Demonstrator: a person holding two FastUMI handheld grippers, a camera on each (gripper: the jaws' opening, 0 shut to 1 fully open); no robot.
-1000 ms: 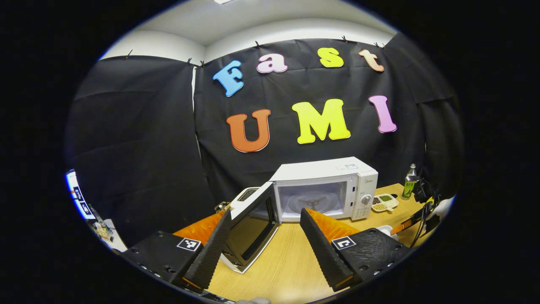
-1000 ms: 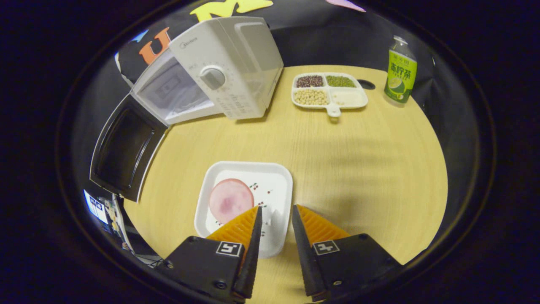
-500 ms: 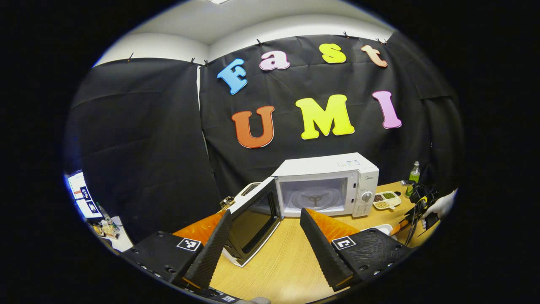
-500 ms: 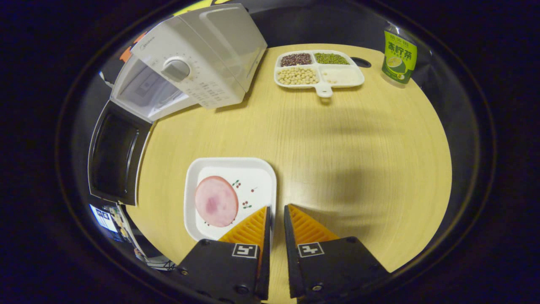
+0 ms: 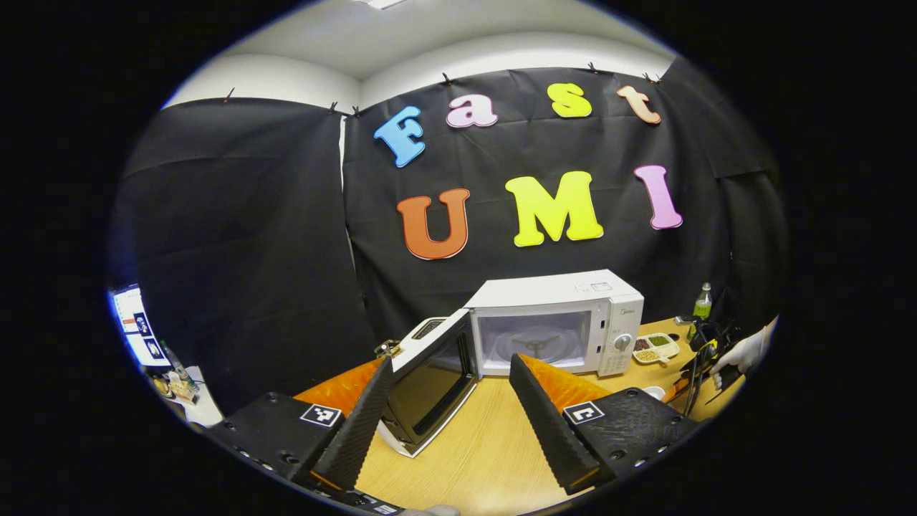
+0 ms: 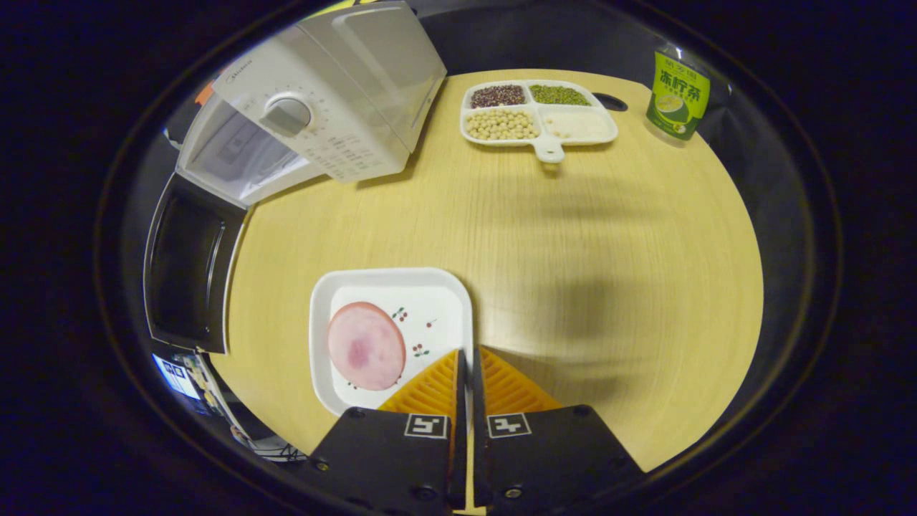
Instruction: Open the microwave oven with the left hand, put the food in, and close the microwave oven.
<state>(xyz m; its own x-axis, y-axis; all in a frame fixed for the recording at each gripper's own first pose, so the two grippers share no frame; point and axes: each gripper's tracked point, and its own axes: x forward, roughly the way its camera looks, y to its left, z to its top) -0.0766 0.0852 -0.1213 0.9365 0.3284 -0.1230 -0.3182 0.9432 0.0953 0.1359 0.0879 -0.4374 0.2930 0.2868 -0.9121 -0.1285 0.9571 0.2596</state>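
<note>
Closing in over half a second, the right gripper (image 6: 466, 358) now has its orange fingers (image 6: 430, 383) pinched together on the right rim of the white plate (image 6: 390, 279), where a second ago they stood clearly apart. A round pink slice of ham (image 6: 365, 345) lies on the plate's left half, clear of the fingers, and the plate rests flat on the wooden table (image 6: 609, 251). Beyond it the microwave oven (image 6: 322, 122) stands with its door (image 6: 186, 272) swung wide. A divided tray of beans (image 6: 537, 118) and a green bottle (image 6: 677, 82) sit at the far edge. In the left gripper view, the left gripper (image 5: 451, 380) hovers spread and empty, drawn slightly back from the open door (image 5: 430, 380), the oven cavity (image 5: 534, 340) bare behind it.
</note>
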